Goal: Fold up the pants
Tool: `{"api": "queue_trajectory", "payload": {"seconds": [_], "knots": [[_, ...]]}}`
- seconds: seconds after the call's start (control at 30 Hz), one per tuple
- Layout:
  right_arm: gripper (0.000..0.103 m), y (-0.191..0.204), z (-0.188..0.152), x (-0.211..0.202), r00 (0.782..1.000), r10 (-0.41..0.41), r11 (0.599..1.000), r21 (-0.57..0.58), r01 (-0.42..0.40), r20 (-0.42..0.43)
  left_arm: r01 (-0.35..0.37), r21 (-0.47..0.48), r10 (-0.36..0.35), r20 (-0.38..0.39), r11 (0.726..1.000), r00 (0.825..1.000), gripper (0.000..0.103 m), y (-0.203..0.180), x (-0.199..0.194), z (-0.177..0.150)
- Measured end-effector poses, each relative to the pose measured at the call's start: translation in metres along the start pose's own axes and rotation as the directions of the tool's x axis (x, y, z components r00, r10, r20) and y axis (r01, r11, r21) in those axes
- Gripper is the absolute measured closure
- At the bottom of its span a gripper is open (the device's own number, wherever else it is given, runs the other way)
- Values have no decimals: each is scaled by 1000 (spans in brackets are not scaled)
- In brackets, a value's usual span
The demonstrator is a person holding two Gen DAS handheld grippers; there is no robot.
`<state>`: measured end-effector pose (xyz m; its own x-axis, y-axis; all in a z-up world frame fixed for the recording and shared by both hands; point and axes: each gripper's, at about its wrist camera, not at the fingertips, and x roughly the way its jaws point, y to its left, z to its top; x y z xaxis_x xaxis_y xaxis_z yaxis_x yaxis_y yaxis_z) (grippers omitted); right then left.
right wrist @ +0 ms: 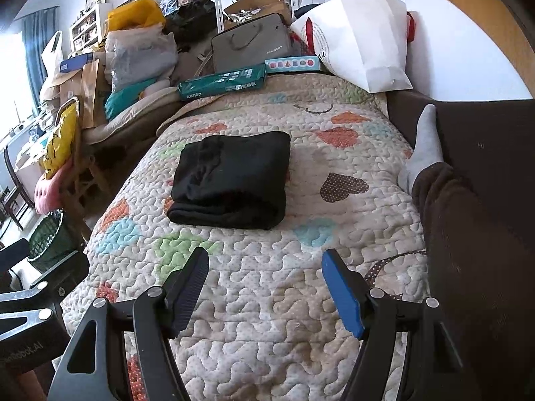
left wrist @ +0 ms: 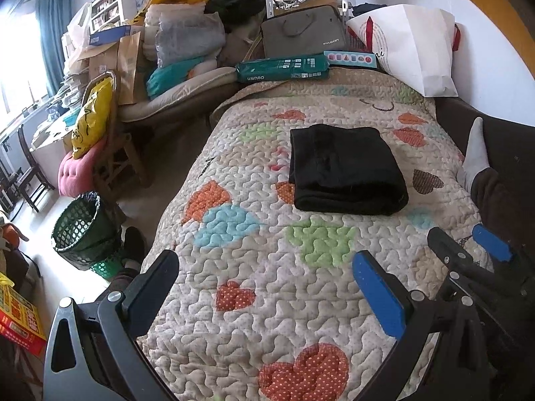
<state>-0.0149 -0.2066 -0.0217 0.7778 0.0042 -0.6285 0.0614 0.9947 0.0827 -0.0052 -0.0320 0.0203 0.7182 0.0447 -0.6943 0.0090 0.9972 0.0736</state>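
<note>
My left gripper (left wrist: 267,287) and right gripper (right wrist: 265,287) both hover with jaws spread wide, holding nothing, above the quilted heart-pattern bedspread (left wrist: 267,317). The black pants (left wrist: 346,170) lie folded in a thick bundle ahead, untouched. I judge that a careless nudge could unroll the loose top layer.

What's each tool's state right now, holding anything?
Left tool: open, holding nothing, above the quilt.
Right tool: open, holding nothing; the folded black pants lie ahead, untouched.
</note>
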Motion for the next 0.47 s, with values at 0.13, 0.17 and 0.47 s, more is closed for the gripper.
{"api": "queue_trajectory", "payload": {"seconds": [0.13, 0.17, 0.47], "knots": [[27, 4, 1, -4, 1000, -10, 999, -31, 11, 29, -8, 9, 8, -12, 1000, 1000, 0, -1, 5, -2], [27, 5, 2, -4, 999, -13, 999, -38, 14, 32, -14, 9, 14, -16, 1000, 1000, 0, 0, 6, -3], [24, 6, 2, 2, 1000, -13, 999, -45, 13, 9, -26, 2, 26, -27, 1000, 999, 0, 3, 9, -6]]}}
